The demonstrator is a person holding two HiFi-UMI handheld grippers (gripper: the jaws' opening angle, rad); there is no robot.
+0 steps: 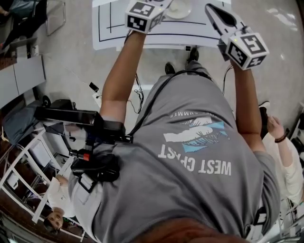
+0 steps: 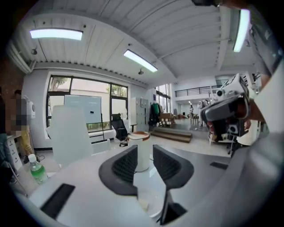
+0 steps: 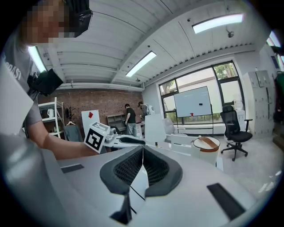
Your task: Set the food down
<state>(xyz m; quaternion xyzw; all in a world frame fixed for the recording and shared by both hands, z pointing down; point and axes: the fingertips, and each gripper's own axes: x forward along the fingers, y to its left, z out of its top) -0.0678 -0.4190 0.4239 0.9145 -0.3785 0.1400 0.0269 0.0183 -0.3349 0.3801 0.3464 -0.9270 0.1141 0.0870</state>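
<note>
Far left, a green-capped bottle [image 2: 36,169] stands at the rim of the left gripper view. Moving in, the left gripper [image 2: 144,162] is up and nearly level, fingers [image 2: 124,166] spread with nothing pinched. Through the gap you see a white tub with a brown rim [image 2: 139,153] well beyond them, untouched. Low in that same view a small cream lump lies on a pale round surface beneath the fingers. That is the food [image 2: 143,204], as far as the blur lets me say, and it is lying free of the gripper.

From the head view, the person in the grey shirt [image 1: 190,156] has both arms raised over the white worktop [image 1: 123,33] with its black lines. A pale round dish [image 1: 179,8] sits there at the top edge, between the two marker cubes.

Over to the right, the right gripper [image 3: 142,150] has its fingers pressed together, tip to tip, with nothing between them. Its view catches the other gripper's marker cube off to the left and the same white tub off to the right. Far right in the head view, another person's hand [image 1: 274,127] with a wristband shows.
</note>
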